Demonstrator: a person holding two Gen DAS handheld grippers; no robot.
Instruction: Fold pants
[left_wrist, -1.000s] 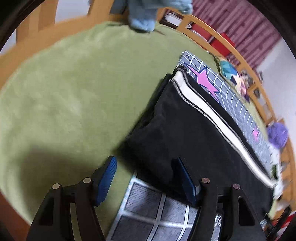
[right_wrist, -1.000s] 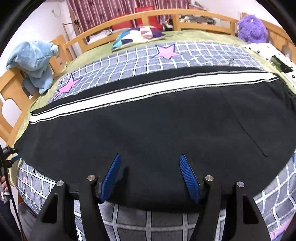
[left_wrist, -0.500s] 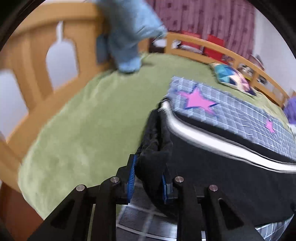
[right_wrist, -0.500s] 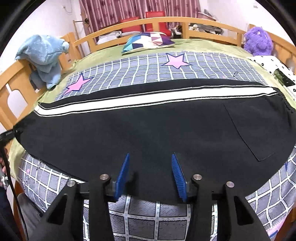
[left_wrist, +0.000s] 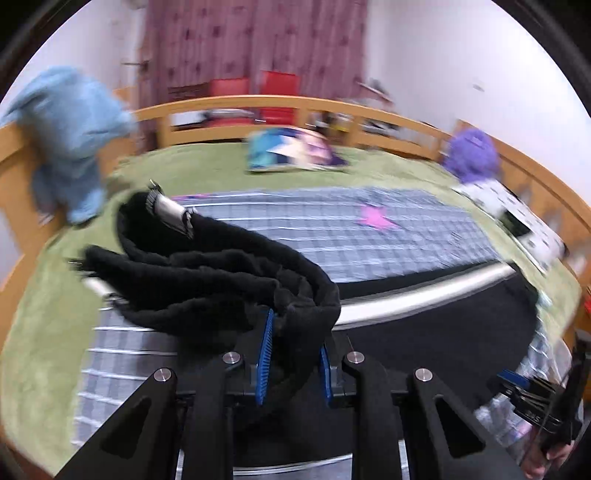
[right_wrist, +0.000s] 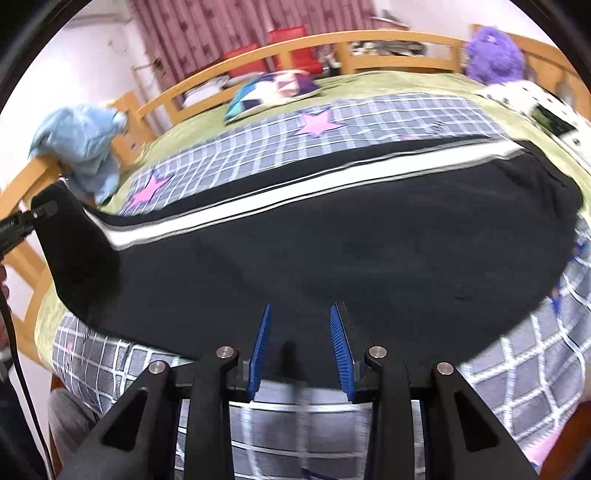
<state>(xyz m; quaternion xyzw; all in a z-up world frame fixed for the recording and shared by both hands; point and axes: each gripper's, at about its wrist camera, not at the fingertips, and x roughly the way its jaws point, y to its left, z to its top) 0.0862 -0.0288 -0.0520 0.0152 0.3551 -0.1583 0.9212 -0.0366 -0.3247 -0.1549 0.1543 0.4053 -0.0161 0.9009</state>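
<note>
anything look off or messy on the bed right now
Only the black pants: their left end is bunched in the left gripper and lifted off the checked blanket, mid-fold. The blue garment slung over the bed rail looks untidy. Nothing looks damaged or spilled.

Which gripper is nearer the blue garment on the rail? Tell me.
Left. The left gripper holds the pants' end up close to the blue garment; the right gripper, jaws closing, sits mid-pants, farther away.
</note>
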